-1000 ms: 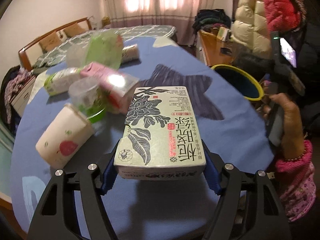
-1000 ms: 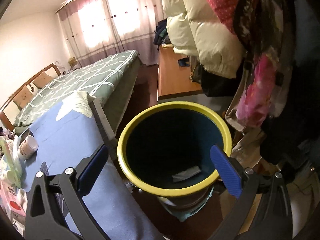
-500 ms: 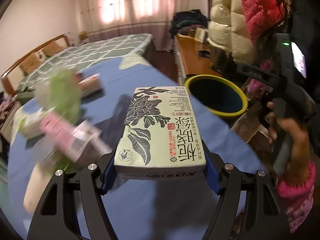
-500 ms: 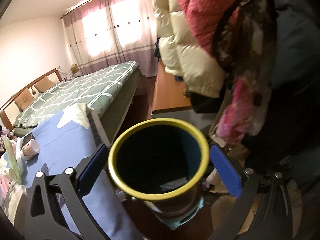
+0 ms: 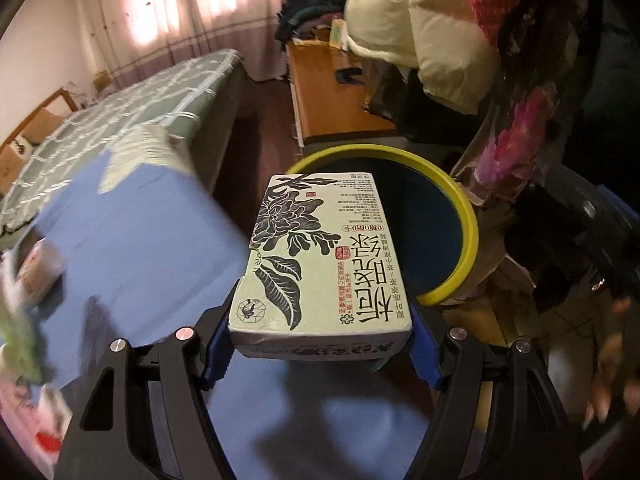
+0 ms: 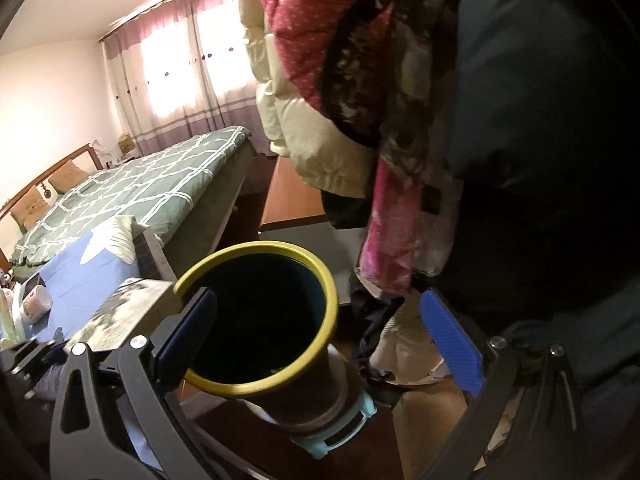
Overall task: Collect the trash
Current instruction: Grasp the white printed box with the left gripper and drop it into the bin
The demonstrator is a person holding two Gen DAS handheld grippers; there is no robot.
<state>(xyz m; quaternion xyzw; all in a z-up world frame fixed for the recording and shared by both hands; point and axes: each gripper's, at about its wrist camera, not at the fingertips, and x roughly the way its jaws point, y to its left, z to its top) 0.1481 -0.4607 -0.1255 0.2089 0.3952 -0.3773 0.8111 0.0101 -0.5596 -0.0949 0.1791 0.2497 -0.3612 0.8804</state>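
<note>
A pale green tissue box (image 5: 326,256) with a dark flower print is clamped between the blue pads of the left tongs (image 5: 320,340). The box is gripped at its near short end, one pad on each long side. Its long axis runs straight forward, away from the tongs. The far end is seen over the near edge of the trash bin (image 5: 468,236), a dark bin with a yellow rim. The bin stands on the floor, just beside the edge of the desk (image 5: 132,240), which is covered with a blue cloth.

The bin lies ahead of the box and a little to the right. The box is probably not yet fully over the opening, so a short move forward is likely needed before the box can be let go.

In the right wrist view, the right tongs (image 6: 320,324) are seen wide apart, with nothing pressed between the pads. The bin's rim (image 6: 328,300) is framed between them but is not clamped. The left tongs are the ones holding the trash.

Farther back, a bed (image 5: 160,100) with a green checked cover is seen. Beyond it, bright curtains (image 5: 180,12) are hung at the window.
</note>
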